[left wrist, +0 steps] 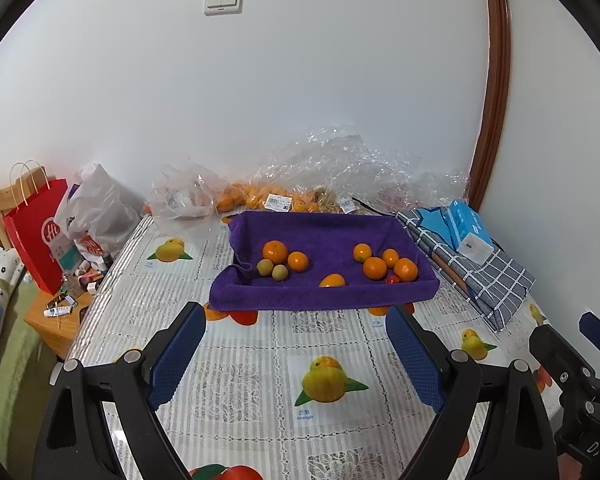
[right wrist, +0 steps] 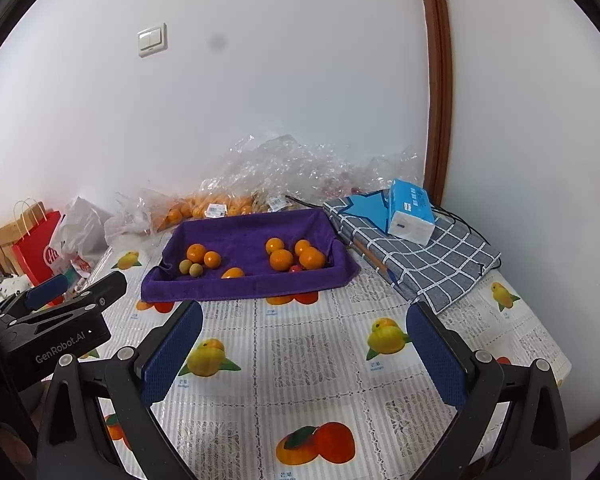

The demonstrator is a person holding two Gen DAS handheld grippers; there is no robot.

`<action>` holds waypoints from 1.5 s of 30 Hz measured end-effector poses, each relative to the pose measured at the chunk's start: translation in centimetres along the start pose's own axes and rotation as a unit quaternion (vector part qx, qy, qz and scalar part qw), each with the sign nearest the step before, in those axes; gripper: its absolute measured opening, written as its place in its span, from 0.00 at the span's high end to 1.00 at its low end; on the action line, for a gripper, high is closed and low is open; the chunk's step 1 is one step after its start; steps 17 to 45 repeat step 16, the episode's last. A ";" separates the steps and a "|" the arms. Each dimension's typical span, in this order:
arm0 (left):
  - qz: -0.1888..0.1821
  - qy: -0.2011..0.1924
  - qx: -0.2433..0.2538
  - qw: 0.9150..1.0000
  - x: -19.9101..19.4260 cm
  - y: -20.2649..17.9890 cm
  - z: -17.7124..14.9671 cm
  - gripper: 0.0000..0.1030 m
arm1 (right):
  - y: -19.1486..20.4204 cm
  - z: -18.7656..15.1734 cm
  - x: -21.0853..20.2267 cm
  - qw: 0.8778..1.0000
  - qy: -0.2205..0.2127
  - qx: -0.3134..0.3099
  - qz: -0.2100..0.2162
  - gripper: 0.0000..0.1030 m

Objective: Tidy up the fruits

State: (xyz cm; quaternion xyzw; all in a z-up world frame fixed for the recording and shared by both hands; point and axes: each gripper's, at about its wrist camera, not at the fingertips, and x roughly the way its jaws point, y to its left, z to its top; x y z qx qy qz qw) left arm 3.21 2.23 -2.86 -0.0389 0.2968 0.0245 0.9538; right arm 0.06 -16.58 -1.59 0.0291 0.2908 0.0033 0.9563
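Left gripper (left wrist: 296, 354) and right gripper (right wrist: 304, 354), nearest the cameras: each shows two black fingers faced with blue textured pads (left wrist: 178, 354), spread wide with nothing between them, poised over the near part of the table (left wrist: 260, 412). Between the pads only the fruit-printed tablecloth (right wrist: 300, 376) is visible. The two grippers sit side by side: the left one appears at the left edge of the right wrist view, the right one at the right edge of the left wrist view.

Beyond the fingertips, toward the middle of the table, stands a shallow tray draped in a purple towel (left wrist: 324, 292). Inside, near its left end, lie two oranges (left wrist: 275, 251) touching one another, with two small greenish-brown round fruits (left wrist: 279, 272) just in front of them. Against the tray's near wall, about midway, rests a single orange (left wrist: 333, 281). Toward the right end sits a cluster of four oranges (left wrist: 375, 268) with a small red fruit (left wrist: 392, 279) at its near side.

Right of the tray, along the table's right edge, lies a folded grey checked cloth (right wrist: 432, 264) bearing a blue tissue pack (right wrist: 410, 212). Along the far edge, against the wall, are crumpled clear plastic bags (left wrist: 332, 168) holding more oranges. Off the far left corner stands a red paper bag (left wrist: 36, 236).
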 end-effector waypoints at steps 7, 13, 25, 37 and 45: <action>-0.002 0.000 -0.007 1.000 0.2 0.5 0.0 0.11 | 0.1 -0.3 0.3 1.000 0.003 -0.008 0.005 0.02; -0.002 -0.001 -0.010 1.000 0.2 0.8 0.4 0.11 | 0.1 -0.1 0.2 1.000 -0.003 -0.003 0.012 0.02; 0.000 -0.007 -0.008 1.000 0.4 0.9 0.4 0.10 | 0.2 -0.4 0.4 1.000 -0.001 -0.002 0.019 0.02; 0.000 -0.007 -0.008 1.000 0.4 0.9 0.4 0.10 | 0.2 -0.4 0.4 1.000 -0.001 -0.002 0.019 0.02; 0.000 -0.007 -0.008 1.000 0.4 0.9 0.4 0.10 | 0.2 -0.4 0.4 1.000 -0.001 -0.002 0.019 0.02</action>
